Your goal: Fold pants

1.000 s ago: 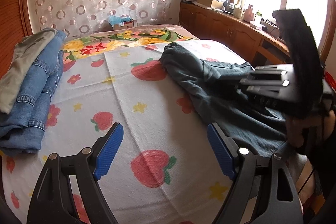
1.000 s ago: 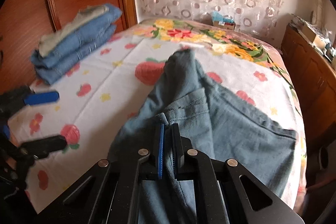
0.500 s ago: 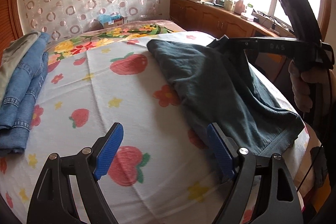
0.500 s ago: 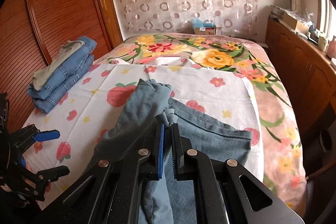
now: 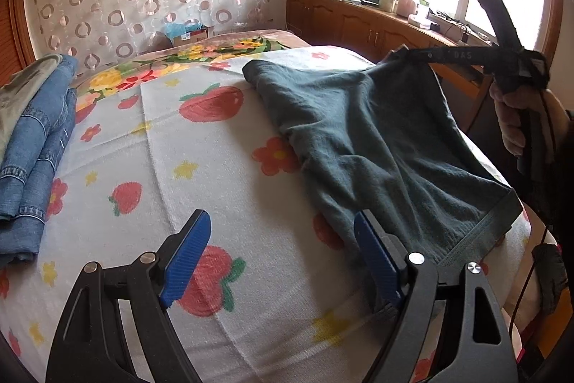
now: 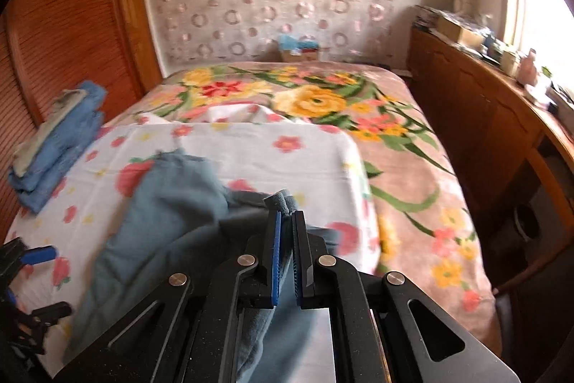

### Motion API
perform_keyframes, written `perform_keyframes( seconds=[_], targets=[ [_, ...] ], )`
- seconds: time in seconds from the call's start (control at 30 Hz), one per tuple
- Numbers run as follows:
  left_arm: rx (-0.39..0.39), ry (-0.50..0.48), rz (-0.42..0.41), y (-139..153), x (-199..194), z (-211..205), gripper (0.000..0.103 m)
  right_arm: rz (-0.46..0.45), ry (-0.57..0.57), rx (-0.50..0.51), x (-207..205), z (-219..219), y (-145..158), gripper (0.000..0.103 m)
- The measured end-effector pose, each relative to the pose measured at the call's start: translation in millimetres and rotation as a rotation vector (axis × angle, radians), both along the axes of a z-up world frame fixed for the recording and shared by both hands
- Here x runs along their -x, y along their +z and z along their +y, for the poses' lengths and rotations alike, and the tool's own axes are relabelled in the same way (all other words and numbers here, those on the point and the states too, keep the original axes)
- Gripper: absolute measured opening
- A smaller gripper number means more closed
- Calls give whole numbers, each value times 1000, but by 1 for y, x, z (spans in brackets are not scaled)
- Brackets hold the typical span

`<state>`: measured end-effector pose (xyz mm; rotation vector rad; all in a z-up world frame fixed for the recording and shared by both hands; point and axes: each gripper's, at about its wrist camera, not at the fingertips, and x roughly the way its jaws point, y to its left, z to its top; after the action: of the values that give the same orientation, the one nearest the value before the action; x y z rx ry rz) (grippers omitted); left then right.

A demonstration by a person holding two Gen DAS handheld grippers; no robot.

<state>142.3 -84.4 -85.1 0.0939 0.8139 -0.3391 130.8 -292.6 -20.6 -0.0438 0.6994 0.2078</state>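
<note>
Pants half spread, one edge pinched and lifted

Pants [image 5: 362, 131], dark teal, lie on the strawberry towel [image 5: 201, 167] in the left wrist view, reaching from the big strawberry near the towel's far edge down to its near right corner, where a hemmed edge rests flat. Their far right edge hangs raised off the towel from the right gripper [image 5: 401, 54], held by a hand [image 5: 516, 121] to the right of the towel. The left gripper [image 5: 280, 257] hovers over the towel's near edge with its blue pads spread wide and nothing between them; its right pad sits just beside the near edge of the cloth, and contact there cannot be told. A stack of folded jeans [image 5: 36, 146] lies at the towel's left edge. The only container is a small cardboard box [image 5: 188, 33] beyond the towel, by the curtain; something pale blue sticks out of it, too small to identify.

From the right wrist view, the right gripper [image 6: 285, 221] has its jaws nearly together, clamped on a bunched fold of the pants [image 6: 172, 203], which trail back to the towel [image 6: 251, 149]. The left gripper [image 6: 36, 282] shows at the towel's near left corner, apart from the cloth. The jeans [image 6: 53, 146] sit left of the towel and the box [image 6: 299, 47] beyond it, contents blurred.

The step appears to be straightening or starting a fold. Next, the left gripper likely needs to take the near edge, so both can carry the cloth evenly; a one-sided pull could drag the pants askew.
</note>
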Motion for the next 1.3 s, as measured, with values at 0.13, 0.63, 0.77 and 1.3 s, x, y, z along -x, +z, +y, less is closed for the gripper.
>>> perform_keyframes(
  seconds=[0.13,0.63,0.77,1.3],
  targets=[
    [0,0,1,0,0,0,83,50,-31,21,-9,-5,-15,5],
    [15,-22,13,0,5,-6,83,19,3,29,50,-5,-9,28],
    [38,-43,23,-1,12,-10,83,10,23,6,85,-13,-14,35],
    [23,-106,29,-1,30,-30,78,-3,51,-30,165,-14,-20,36]
  ],
)
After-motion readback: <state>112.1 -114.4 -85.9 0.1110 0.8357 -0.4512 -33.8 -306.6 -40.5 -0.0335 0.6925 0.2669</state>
